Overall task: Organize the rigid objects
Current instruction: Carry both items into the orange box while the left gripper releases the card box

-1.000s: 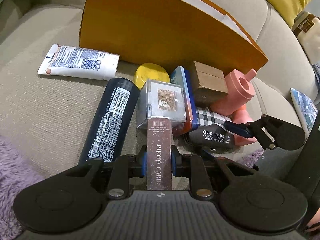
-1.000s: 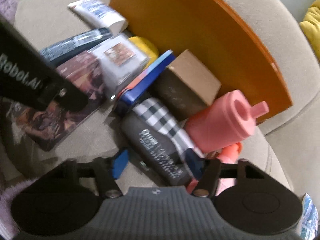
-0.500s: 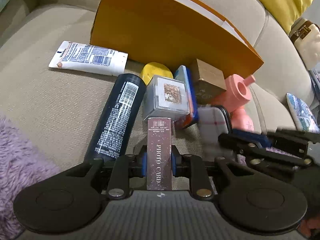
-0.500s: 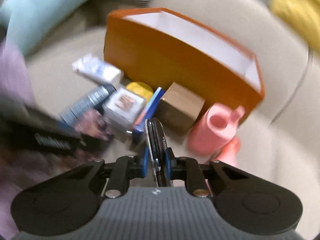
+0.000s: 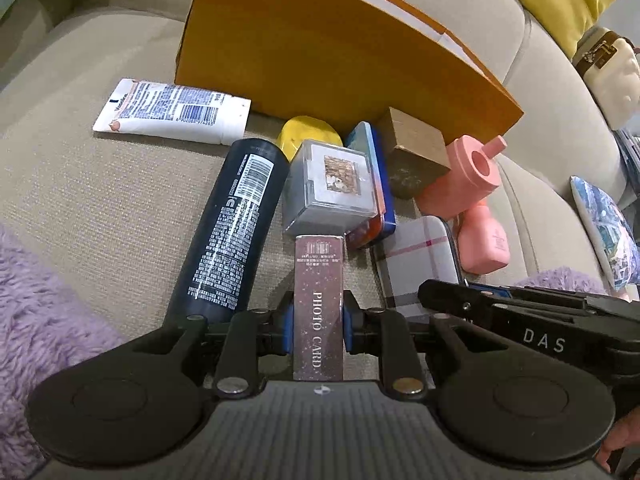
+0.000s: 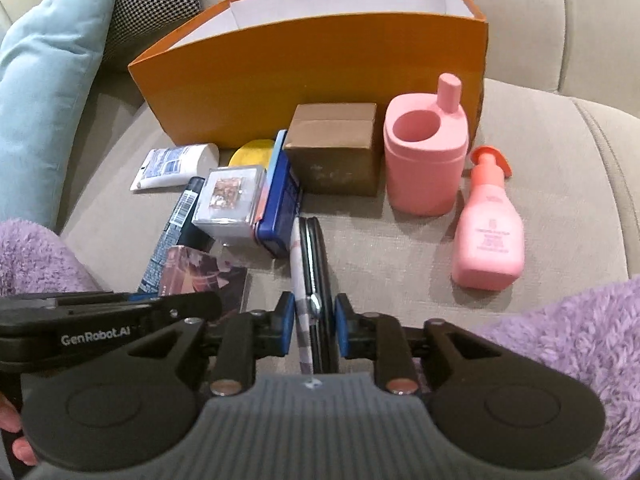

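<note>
My left gripper [image 5: 318, 330] is shut on a dark photo card box [image 5: 319, 300], held just above the sofa seat; the box also shows in the right wrist view [image 6: 202, 276]. My right gripper [image 6: 314, 322] is shut on a plaid glasses case [image 6: 311, 280], lifted edge-on; it also shows in the left wrist view [image 5: 416, 262]. Ahead stands an open orange box [image 6: 320, 60], also in the left wrist view [image 5: 320, 48]. In front of it lie a dark bottle [image 5: 232, 224], a clear card case [image 5: 332, 184], a blue tin [image 6: 280, 200] and a brown box [image 6: 334, 148].
A white tube [image 5: 172, 112], a yellow lid [image 5: 308, 136], a pink cup [image 6: 426, 156] and a pink pump bottle [image 6: 490, 228] lie on the beige sofa seat [image 6: 400, 248]. Purple fleece [image 6: 560, 340] lies at both near sides. A teal cushion [image 6: 40, 92] stands at the left.
My right gripper closed on the plaid glasses case, lifted it off the seat and drew back. My left gripper rose slightly with the photo card box.
</note>
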### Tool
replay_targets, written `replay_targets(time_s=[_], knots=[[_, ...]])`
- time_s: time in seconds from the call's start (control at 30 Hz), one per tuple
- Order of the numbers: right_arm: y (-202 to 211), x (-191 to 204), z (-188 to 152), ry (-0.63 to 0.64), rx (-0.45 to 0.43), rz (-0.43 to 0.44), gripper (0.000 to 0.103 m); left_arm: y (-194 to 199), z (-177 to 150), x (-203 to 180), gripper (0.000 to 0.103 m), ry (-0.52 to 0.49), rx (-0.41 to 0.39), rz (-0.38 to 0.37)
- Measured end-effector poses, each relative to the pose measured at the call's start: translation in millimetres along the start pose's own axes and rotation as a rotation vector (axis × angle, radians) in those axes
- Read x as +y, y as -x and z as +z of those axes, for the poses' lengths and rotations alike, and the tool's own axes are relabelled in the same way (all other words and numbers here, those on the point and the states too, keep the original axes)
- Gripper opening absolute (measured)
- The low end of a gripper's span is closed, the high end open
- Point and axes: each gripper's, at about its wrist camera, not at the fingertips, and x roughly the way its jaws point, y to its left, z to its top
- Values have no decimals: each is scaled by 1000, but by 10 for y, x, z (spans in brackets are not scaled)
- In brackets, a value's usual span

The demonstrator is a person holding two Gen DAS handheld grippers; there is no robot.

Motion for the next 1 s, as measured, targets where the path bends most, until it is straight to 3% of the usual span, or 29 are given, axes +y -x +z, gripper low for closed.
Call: replay_targets(time_s=[0.27,0.47,0.6,0.73,0.87,1.0], knots=[[472,3,154,-34,-77,65,19,543,207,-47,25,13,-115,-59],[723,-8,728,-52,-189,148,19,911,973,-125,25,2,-203,-116],[718,-65,1282,-84,-248,208,19,954,1595,-272,25,-72,-244,-99],[498,-94,1802,-85,-272,188,19,618,2221,-356,25,-121,-194,-39],[5,-201,2148,-133,-191,182,19,-18,2641,-225,25,-60,-54,13],[-491,-284,2330,-156,-104,169,19,-625,2867,-163,25,-84,59,98]])
